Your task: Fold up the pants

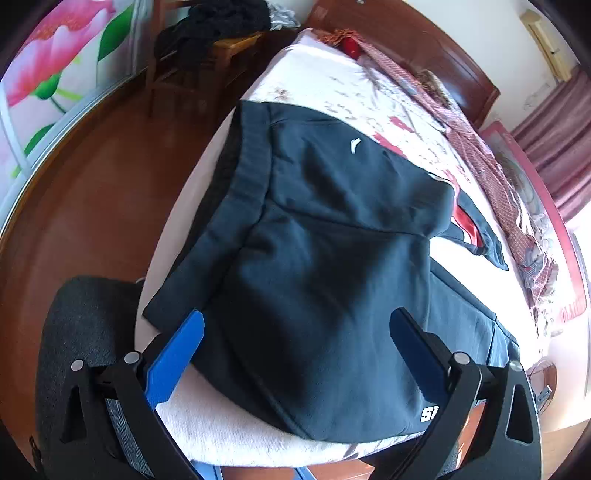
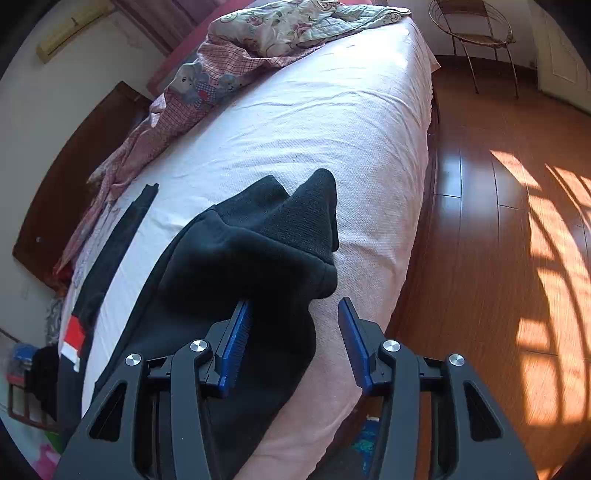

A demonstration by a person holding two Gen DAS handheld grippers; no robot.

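Observation:
Dark navy pants (image 1: 314,258) lie on the bed, waistband toward the far left, a small white logo on the hip. My left gripper (image 1: 295,328) is open just above the near part of the pants, its blue fingers (image 1: 177,354) spread wide on either side of the cloth. In the right wrist view the pants' leg end with its ribbed cuffs (image 2: 295,229) lies bunched near the bed's right edge. My right gripper (image 2: 291,325) is open, with the cloth lying between and over its left finger (image 2: 236,339).
The bed (image 2: 332,122) has a pale sheet, with a crumpled quilt (image 2: 229,62) along the far side. A second dark garment with red and white patches (image 1: 469,229) lies beside the pants. A wooden chair with dark clothes (image 1: 207,48) stands on the wood floor (image 2: 498,221). A wire chair (image 2: 476,33) stands at the far right.

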